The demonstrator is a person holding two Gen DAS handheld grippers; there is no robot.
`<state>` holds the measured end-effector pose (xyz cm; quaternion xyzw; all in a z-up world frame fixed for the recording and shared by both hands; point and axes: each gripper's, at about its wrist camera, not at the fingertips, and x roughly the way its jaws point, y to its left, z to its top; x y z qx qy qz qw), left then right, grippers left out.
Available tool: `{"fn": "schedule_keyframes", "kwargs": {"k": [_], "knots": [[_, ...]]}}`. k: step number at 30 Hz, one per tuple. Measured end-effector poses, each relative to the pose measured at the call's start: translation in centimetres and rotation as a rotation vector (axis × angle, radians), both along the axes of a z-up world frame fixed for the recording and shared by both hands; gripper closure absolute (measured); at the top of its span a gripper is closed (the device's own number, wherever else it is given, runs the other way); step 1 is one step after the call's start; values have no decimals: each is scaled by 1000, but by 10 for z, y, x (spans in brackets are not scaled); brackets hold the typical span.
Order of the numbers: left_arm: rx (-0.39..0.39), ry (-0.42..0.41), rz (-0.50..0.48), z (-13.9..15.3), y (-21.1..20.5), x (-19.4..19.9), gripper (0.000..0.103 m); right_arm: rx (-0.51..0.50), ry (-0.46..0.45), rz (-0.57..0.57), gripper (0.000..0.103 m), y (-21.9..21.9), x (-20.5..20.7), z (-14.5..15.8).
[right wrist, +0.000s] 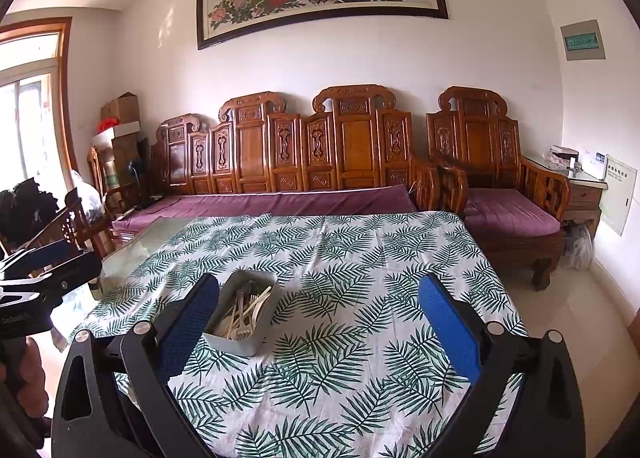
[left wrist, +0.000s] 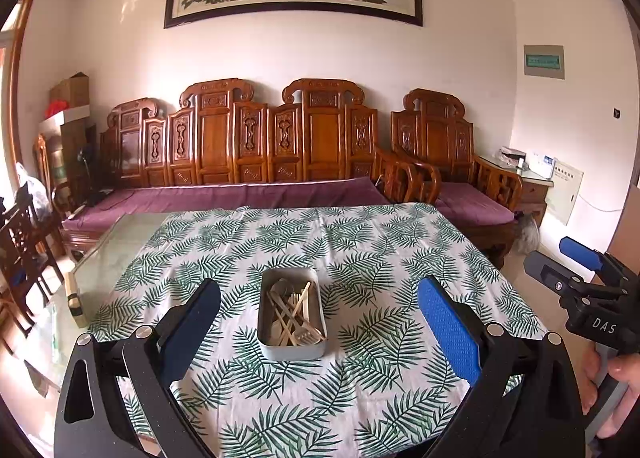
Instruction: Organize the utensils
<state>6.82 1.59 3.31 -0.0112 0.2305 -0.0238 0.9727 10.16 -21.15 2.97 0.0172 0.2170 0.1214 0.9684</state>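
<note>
I hold my left gripper (left wrist: 320, 328) level above the near part of the table, its 2 blue-padded fingers (left wrist: 448, 332) spread wide with nothing between them — released. It looks straight along the leaf-print tablecloth (left wrist: 360, 242) at the grey rectangular tray (left wrist: 291, 352), which sits on the cloth ahead, centred between my fingers and apart from them. Inside the tray lies a loose pile of pale utensils (left wrist: 292, 316) — forks and spoons crossing each other.

My right gripper (right wrist: 320, 328) hovers in the same level pose, fingers (right wrist: 450, 332) also wide apart and empty. From this wrist view the tray (right wrist: 236, 344) sits ahead and to the left, near the left finger, the utensils (right wrist: 245, 316) heaped in it.

In the left wrist view my right gripper (left wrist: 568, 266) shows at the right edge, my right hand (left wrist: 618, 378) wrapped around its handle. Behind the table stands a carved wooden sofa (left wrist: 248, 145) with purple cushions.
</note>
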Motion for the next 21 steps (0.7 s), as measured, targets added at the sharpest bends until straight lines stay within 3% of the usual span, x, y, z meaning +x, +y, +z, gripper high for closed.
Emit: {"fn": "schedule_keyframes", "kwargs": {"k": [21], "knots": [[1, 7, 2, -1, 0, -2, 8, -1, 0, 0, 3, 0, 0, 0]]}}
